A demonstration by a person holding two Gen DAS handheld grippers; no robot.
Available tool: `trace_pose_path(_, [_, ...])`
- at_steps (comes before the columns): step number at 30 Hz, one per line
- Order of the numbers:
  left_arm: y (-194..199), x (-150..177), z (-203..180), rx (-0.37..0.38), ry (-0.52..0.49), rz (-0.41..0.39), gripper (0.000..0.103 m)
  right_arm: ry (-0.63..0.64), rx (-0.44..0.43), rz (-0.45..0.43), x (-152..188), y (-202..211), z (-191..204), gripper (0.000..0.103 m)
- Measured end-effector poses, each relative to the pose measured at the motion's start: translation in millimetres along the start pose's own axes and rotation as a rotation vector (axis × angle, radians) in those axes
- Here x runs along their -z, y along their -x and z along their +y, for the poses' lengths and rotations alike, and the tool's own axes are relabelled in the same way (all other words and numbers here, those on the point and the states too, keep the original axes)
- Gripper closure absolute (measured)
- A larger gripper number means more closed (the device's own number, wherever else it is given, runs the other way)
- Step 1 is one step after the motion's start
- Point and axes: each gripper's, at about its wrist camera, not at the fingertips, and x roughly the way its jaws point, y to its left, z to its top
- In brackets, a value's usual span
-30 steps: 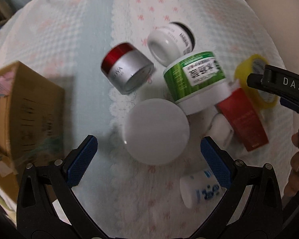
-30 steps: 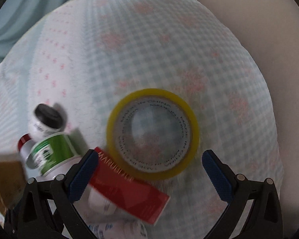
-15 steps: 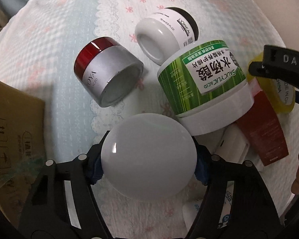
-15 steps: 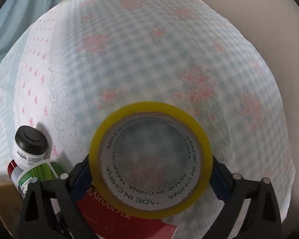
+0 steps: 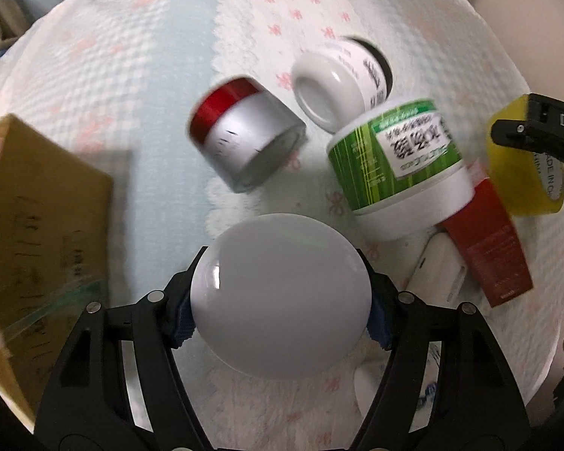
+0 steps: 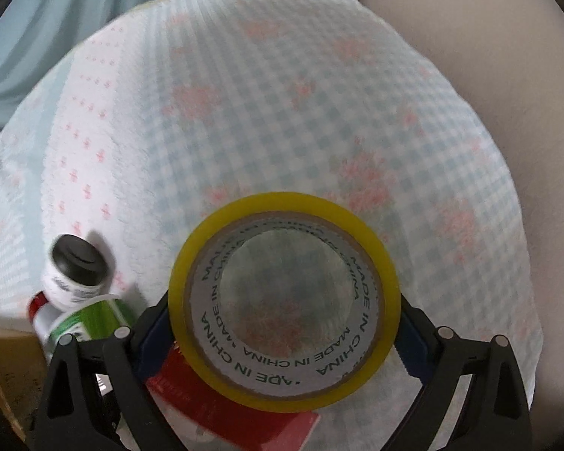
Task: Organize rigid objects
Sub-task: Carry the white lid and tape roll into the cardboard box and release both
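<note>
My left gripper (image 5: 280,312) is shut on a round white jar (image 5: 280,295) and holds it above the cloth. My right gripper (image 6: 284,334) is shut on a yellow tape roll (image 6: 284,300), which also shows at the right edge of the left wrist view (image 5: 522,173). On the bed lie a red-lidded silver jar (image 5: 244,139), a white jar with a black lid (image 5: 338,82), a green-labelled white jar (image 5: 398,165), a red box (image 5: 488,248) and a white tube (image 5: 438,274).
A cardboard box (image 5: 37,225) stands at the left. The patterned cloth (image 6: 282,112) covers the bed beyond the tape roll. A small white bottle (image 5: 364,383) lies under the left gripper. The green jar (image 6: 94,319) and black-lidded jar (image 6: 77,267) sit left of the right gripper.
Both grippers closed: the left on the white jar, the right on the tape roll. Both objects now ride higher off the cloth, and the left view has pulled back.
</note>
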Motion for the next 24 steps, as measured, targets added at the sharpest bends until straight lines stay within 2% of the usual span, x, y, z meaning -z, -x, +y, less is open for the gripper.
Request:
trace_pose_path(5, [48.0,-9.0,10.1,0.005,0.017,-0.087,0.035,0.006,-0.012,-0.055,-1.3,45.3,0.4,0.007])
trace_pose_path(8, [80.1,-18.4,15.3,0.005,0.012,-0.137,0.035,0.020,-0.016,-0.122,1.1,81.8,2.1,0.007])
trace_pose_path(15, [186.8,-22.7,26.1,0.017,0.039,-0.253,0.035,0.099,-0.050,-0.229,15.2,187.4,20.6,0.007])
trace_pose_path(19, [250.5,-24.6,47.7,0.000,0.052,-0.319,0.035,0.163,-0.104,-0.266,27.6,238.0,46.0,0.007])
trace_pose_path(24, [300.9,-15.9,83.9,-0.019,0.070,-0.367,0.035,0.229,-0.176,-0.295,49.6,275.9,84.9,0.007])
